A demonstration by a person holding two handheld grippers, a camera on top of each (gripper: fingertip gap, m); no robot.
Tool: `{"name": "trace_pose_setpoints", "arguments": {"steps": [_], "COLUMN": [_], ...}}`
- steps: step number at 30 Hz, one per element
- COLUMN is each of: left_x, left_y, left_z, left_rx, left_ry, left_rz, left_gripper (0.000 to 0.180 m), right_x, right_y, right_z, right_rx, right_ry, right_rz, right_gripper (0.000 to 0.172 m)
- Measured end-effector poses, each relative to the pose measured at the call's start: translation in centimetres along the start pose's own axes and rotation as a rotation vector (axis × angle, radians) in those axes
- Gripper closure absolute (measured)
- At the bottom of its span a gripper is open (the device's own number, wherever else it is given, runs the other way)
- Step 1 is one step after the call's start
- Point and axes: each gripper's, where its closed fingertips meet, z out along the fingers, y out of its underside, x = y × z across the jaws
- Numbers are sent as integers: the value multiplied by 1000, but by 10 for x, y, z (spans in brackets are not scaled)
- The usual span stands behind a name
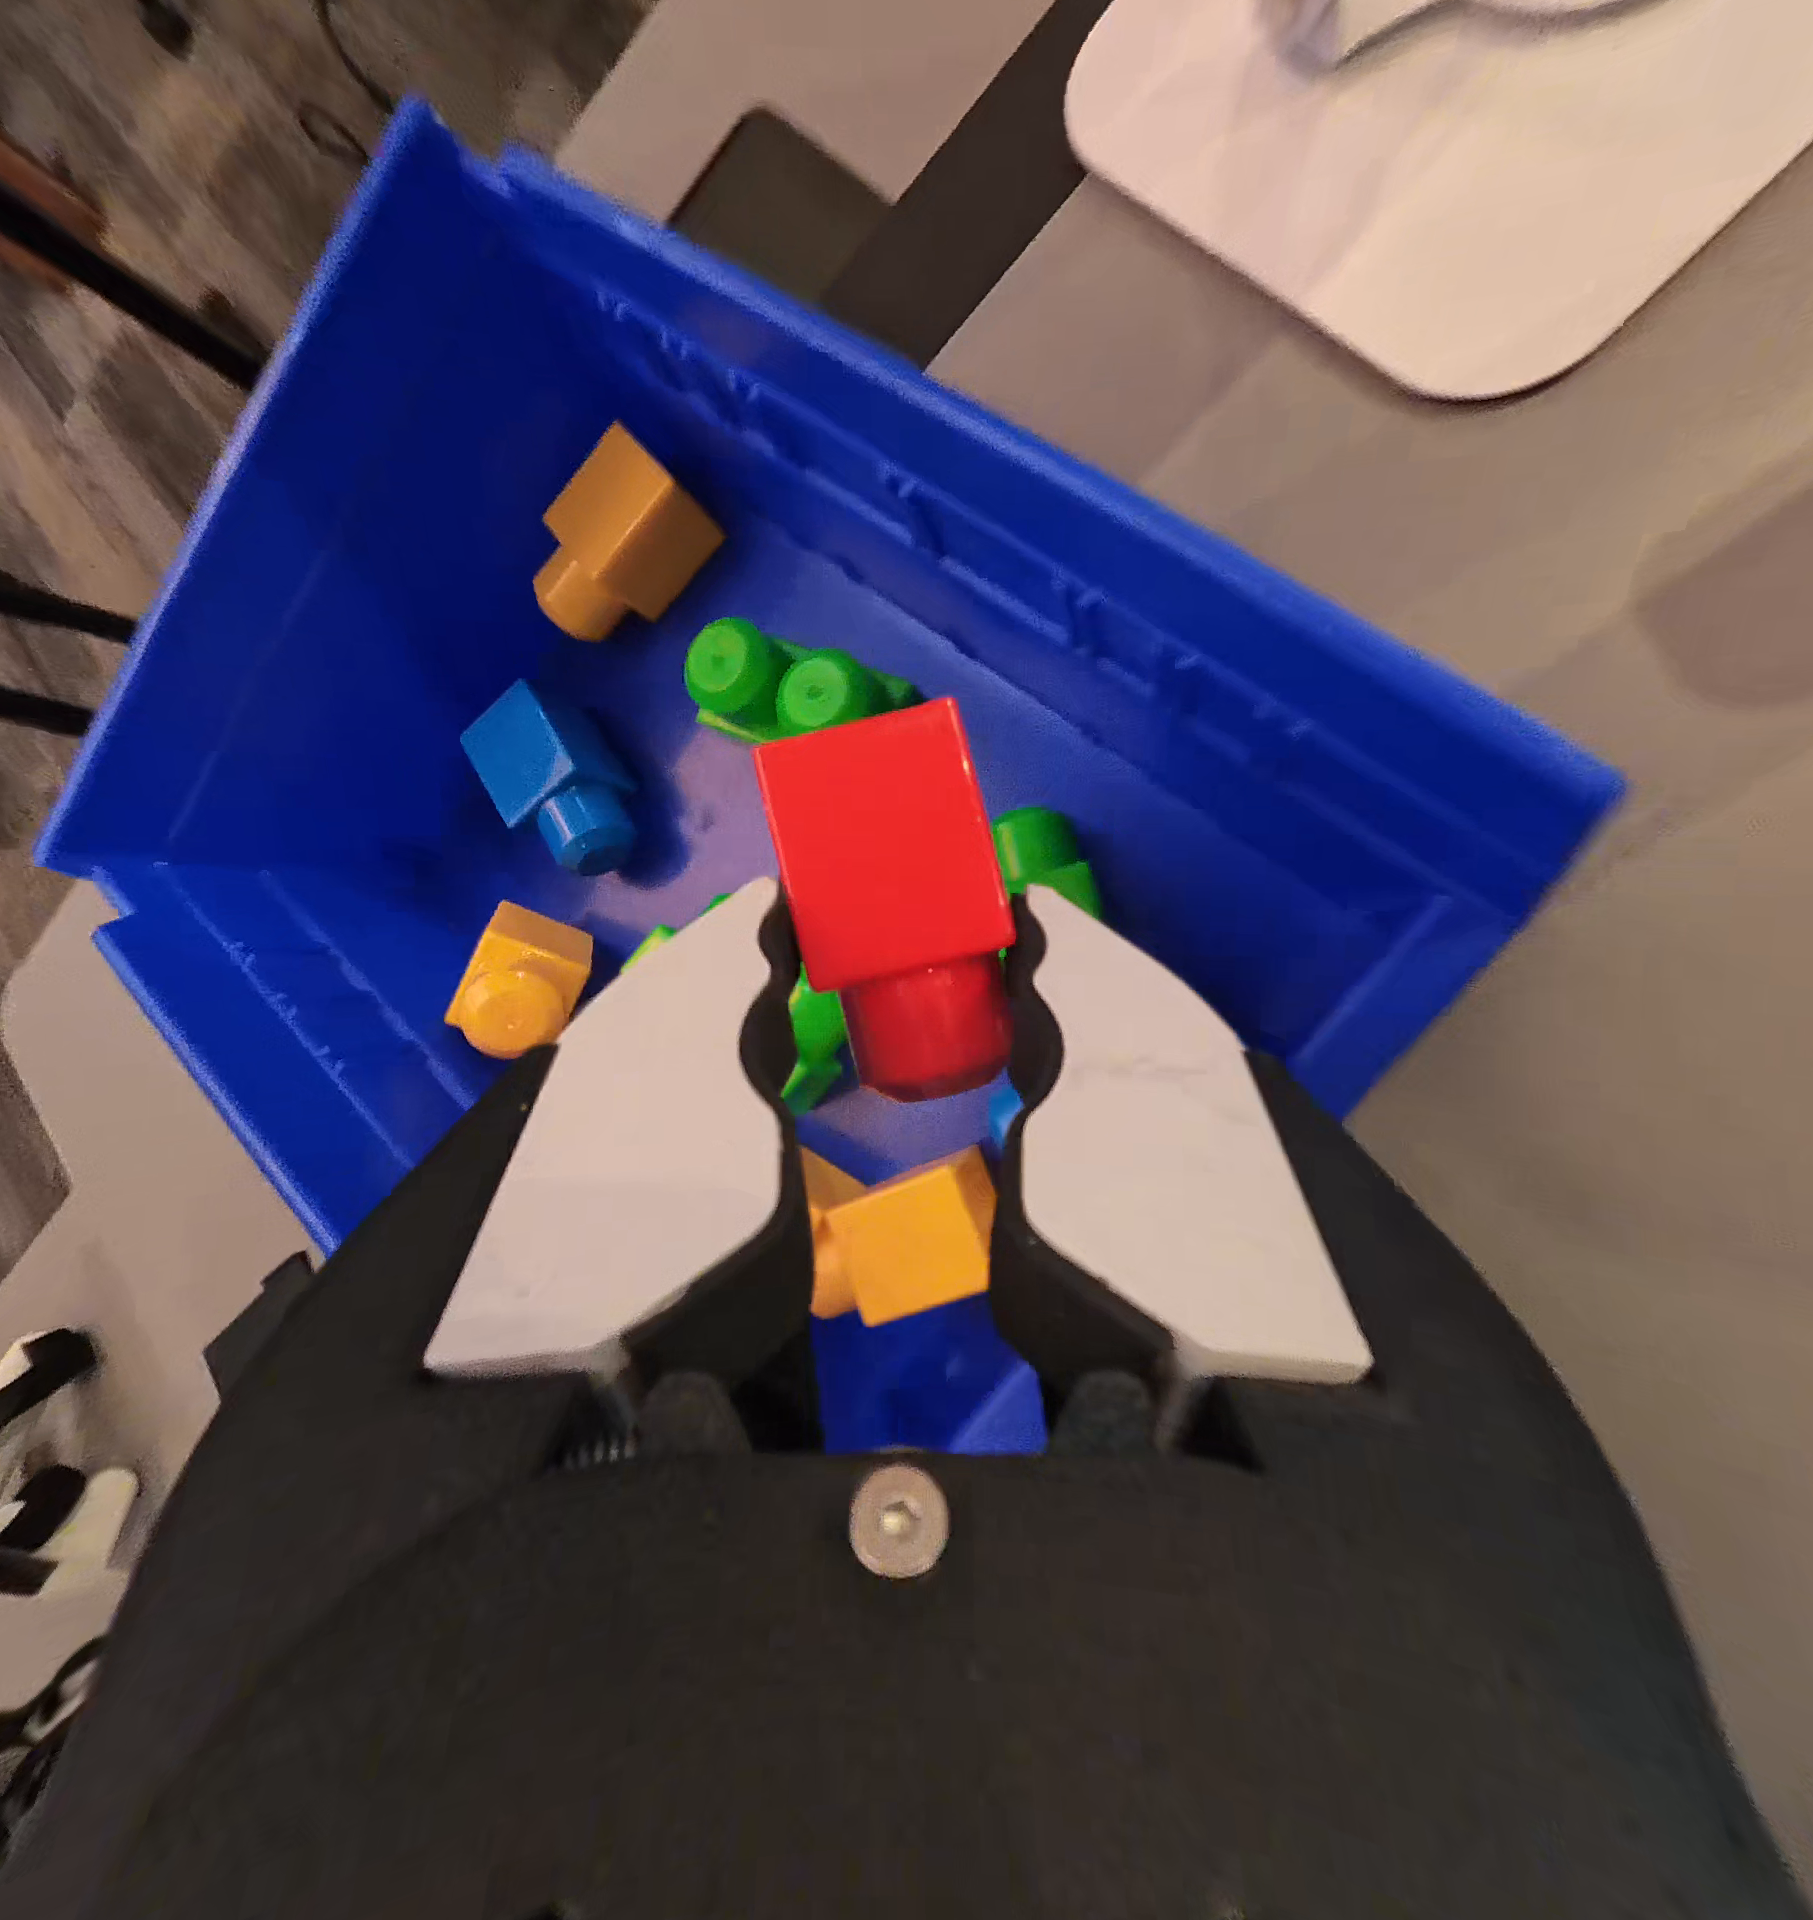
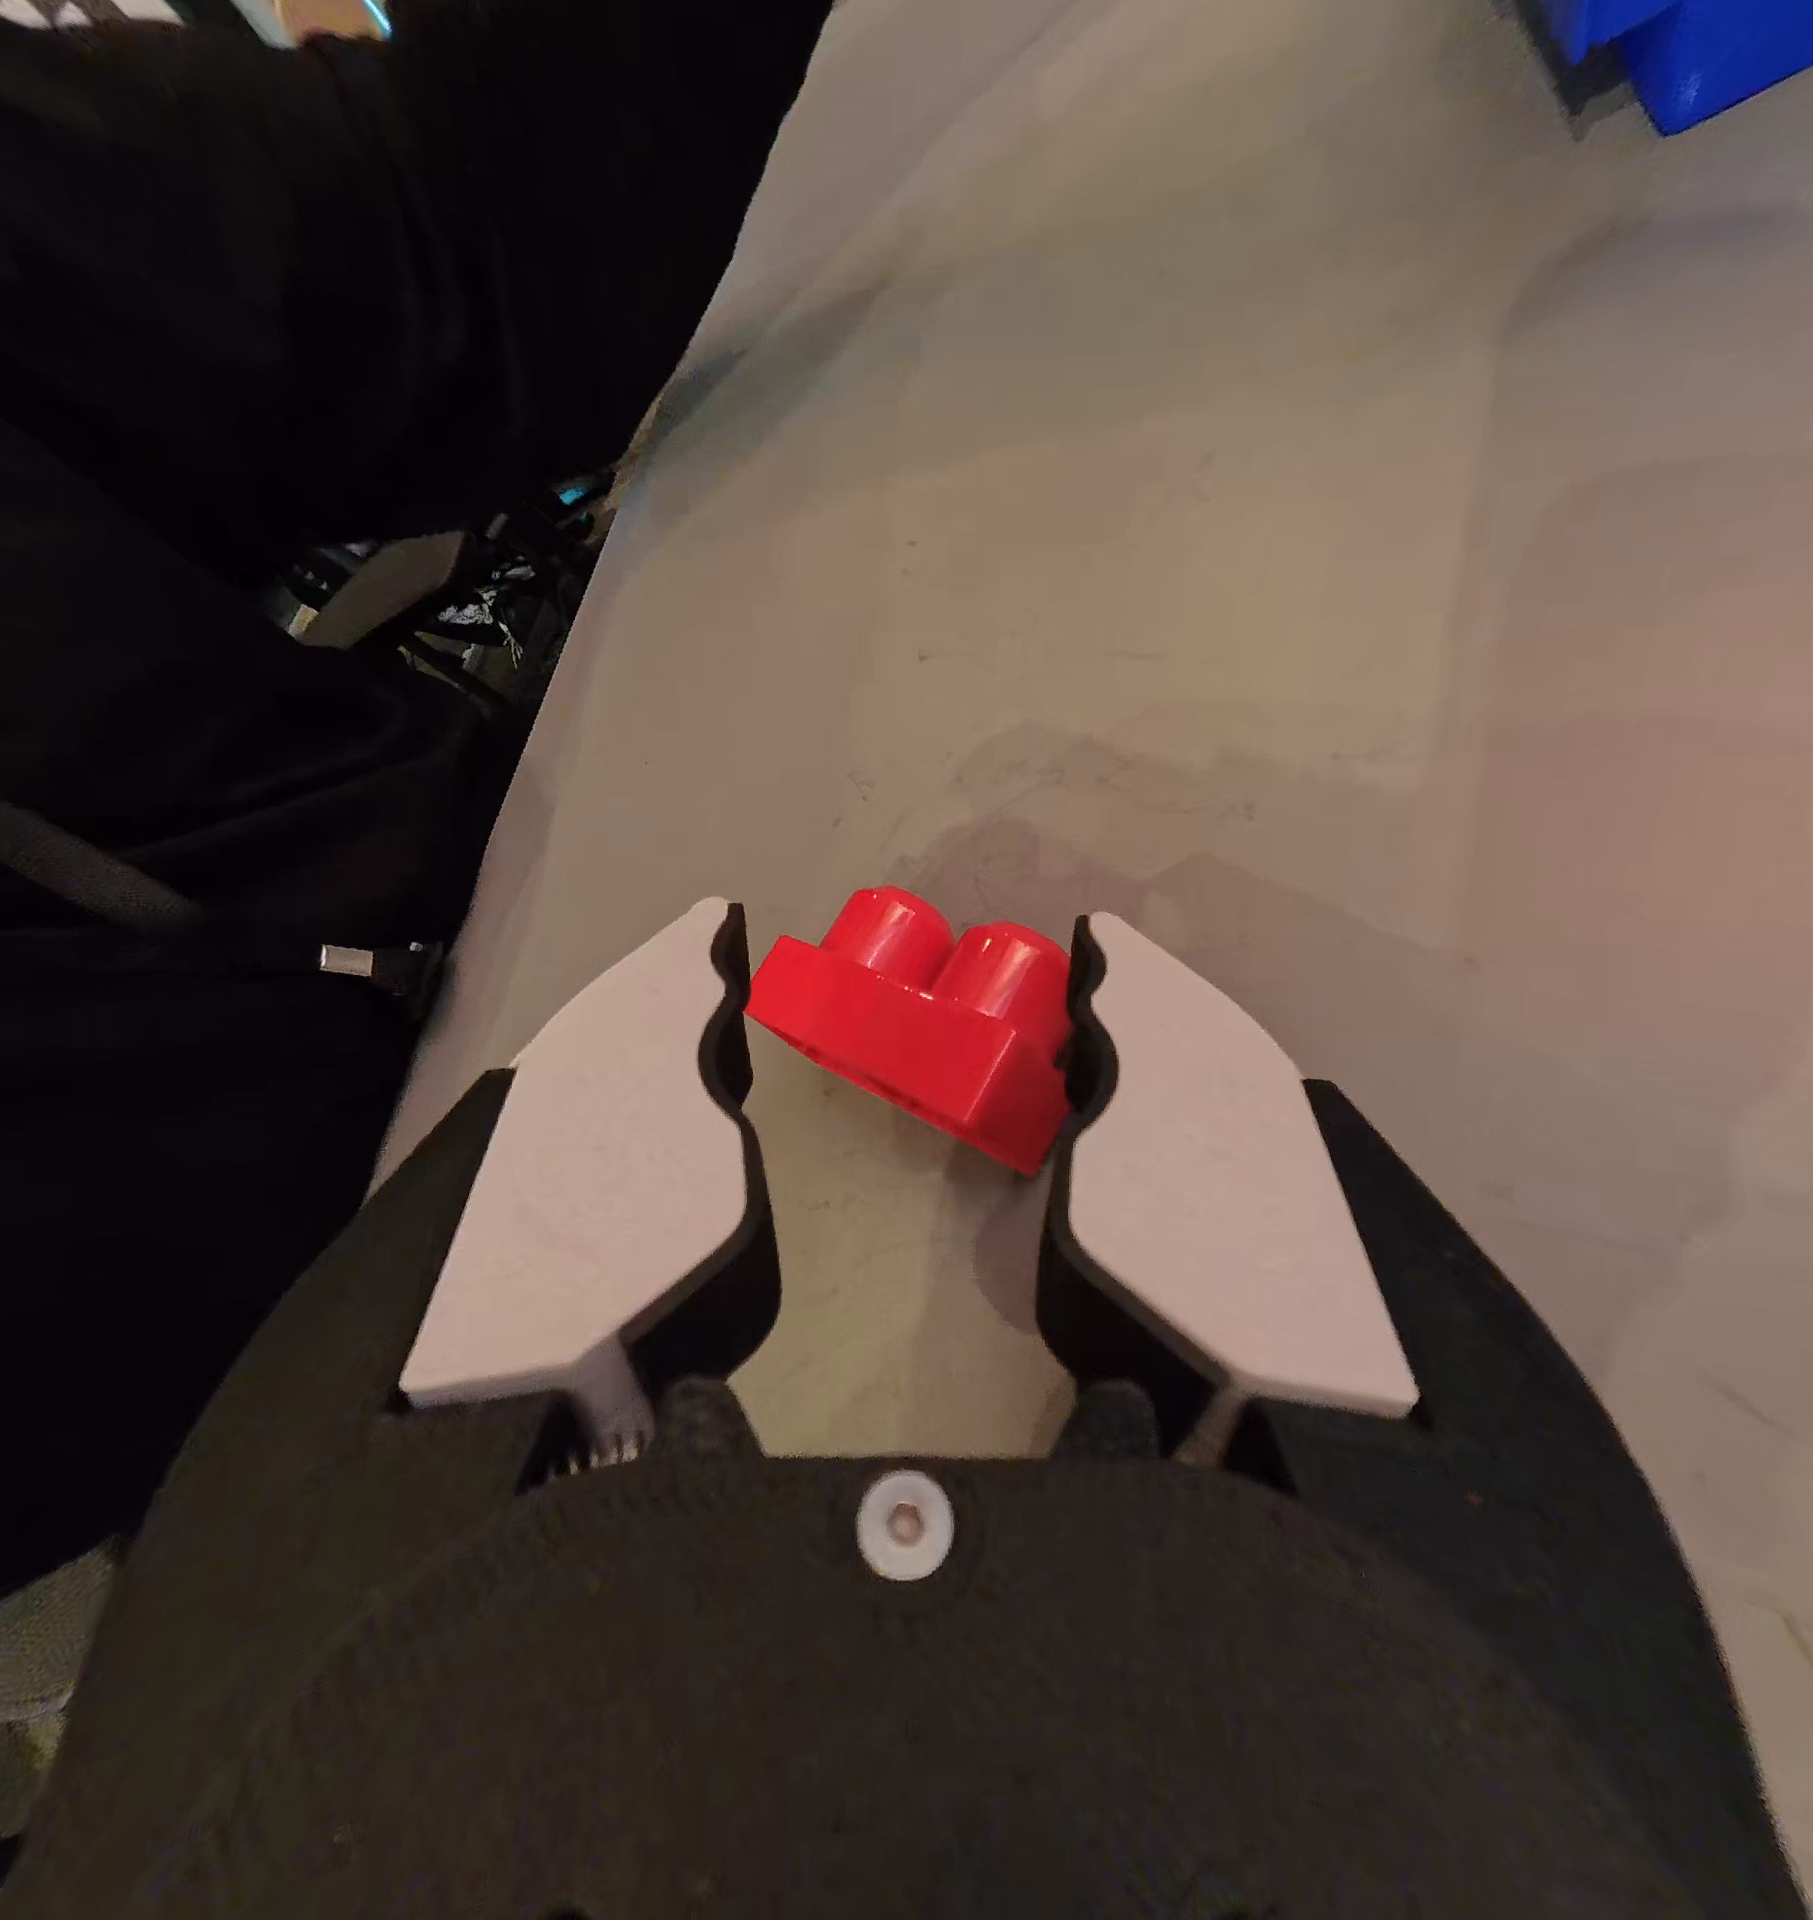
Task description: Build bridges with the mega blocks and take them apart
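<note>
Both grippers, left (image 1: 897, 971) and right (image 2: 907, 997): black bodies, pale grey finger plates, wavy black pads, a silver screw (image 1: 899, 1522) at six o'clock.

pale grey table (image 2: 1297, 520), white mat (image 1: 1453, 197) far back on the table, dark chair (image 1: 777, 197) just past the table's edge, black clothing (image 2: 206, 364) beside the table

Blocks (image 1: 627, 540) inside bin (image 1: 1193, 665)

- left gripper (image 1: 897, 914): tilted downward, both pads clamped on a red block (image 1: 881, 842) held in the air.
- right gripper (image 2: 907, 987): low over the table (image 2: 1297, 520) near its left edge, jaws wide around a flat red block (image 2: 912, 1029), which is tilted and touching both pads.
</note>
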Motion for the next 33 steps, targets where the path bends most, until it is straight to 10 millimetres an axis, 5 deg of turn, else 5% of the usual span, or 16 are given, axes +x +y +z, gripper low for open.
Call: {"name": "trace_pose_setpoints", "arguments": {"steps": [3,8,12,17,19,22,25,33], "left_x": [25,107,187,254,265,277,277,264], "left_y": [-6,-27,-52,-75,-82,-88,-87,-82], "left_z": [-22,-45,-41,-28,-25,-28,-28,-39], "left_rx": [78,230,333,377,399,432,438,475], "left_ry": [-48,-44,-17,-37,-52,-71,-76,-32], "left_rz": [42,146,267,414,437,472,460,435], "left_gripper": [143,142,142,142,142,142,143,139], "right_x": [2,15,14,-4,-6,-6,-6,-1], "right_y": [-4,-30,-59,-70,-67,-62,-61,-64], "right_z": [-3,-18,-31,-25,-19,-13,-16,-31], "right_rx": [32,207,383,432,411,393,393,435], "right_ry": [2,82,90,-6,-14,-17,-19,30], "right_rz": [10,18,21,33,44,42,30,7], "right_gripper": [111,109,108,103,101,120,134,135]}}
